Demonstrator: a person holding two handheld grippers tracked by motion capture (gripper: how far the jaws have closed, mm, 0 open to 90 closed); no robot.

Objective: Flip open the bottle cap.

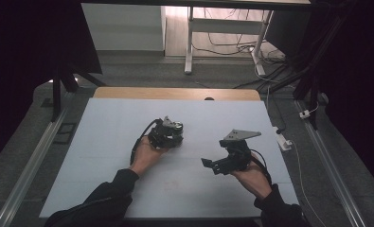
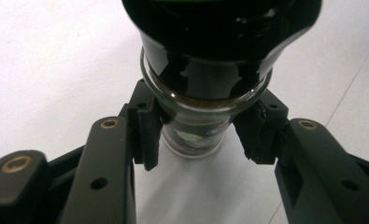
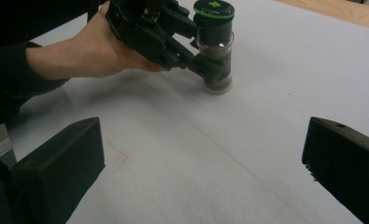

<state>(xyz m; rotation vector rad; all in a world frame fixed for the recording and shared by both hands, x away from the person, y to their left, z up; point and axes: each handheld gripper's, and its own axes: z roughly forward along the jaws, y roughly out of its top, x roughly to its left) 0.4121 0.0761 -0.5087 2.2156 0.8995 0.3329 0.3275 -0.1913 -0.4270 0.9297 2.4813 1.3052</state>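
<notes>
White sheeting covers the table [image 1: 104, 156], with a strip of bare wood along its far edge and a dim floor of cables and desk legs beyond. Near the middle of the surface, a little toward the far edge, stands a small clear glass jar with a black lid bearing a green ring [image 3: 214, 44], upright and holding a brownish powder at its base. The left gripper [image 1: 173, 137], held in the person's left hand [image 1: 146, 151], has its black jaws closed on the glass body of the jar just under the lid; in the left gripper view the pads [image 2: 147, 135] press against the glass on both sides, while the jar's bottom rests on the sheet. The right gripper [image 1: 210, 164], in the right hand [image 1: 251, 177], sits well apart from the jar, toward the right edge and nearer the person, its jaws spread wide with nothing but white sheet between them.
</notes>
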